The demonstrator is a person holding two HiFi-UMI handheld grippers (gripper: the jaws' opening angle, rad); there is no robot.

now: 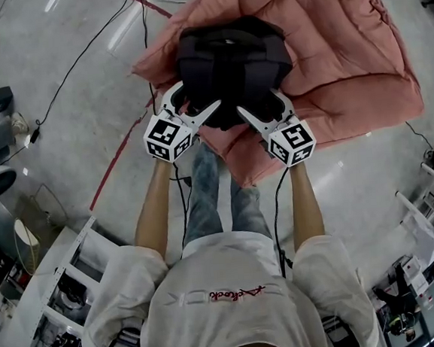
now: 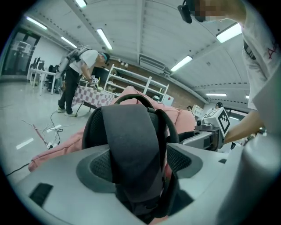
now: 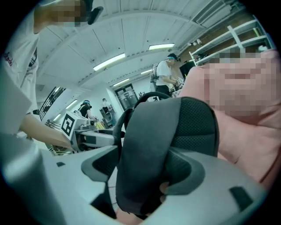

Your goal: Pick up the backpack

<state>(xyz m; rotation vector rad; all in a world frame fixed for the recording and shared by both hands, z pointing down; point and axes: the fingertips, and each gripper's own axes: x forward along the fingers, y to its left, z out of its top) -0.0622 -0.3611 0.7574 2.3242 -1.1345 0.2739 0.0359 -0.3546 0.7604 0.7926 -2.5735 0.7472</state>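
A black backpack lies on a pink quilt spread on the floor. My left gripper and right gripper sit side by side at the pack's near edge, both with jaws spread wide. In the left gripper view a broad grey shoulder strap runs down between the open jaws of the left gripper. In the right gripper view the other padded strap hangs between the open jaws of the right gripper. Neither pair of pads visibly squeezes its strap.
Black cables and a red tape line cross the grey floor left of the quilt. White racks with gear stand at bottom left and right. Another person bends over a table far behind.
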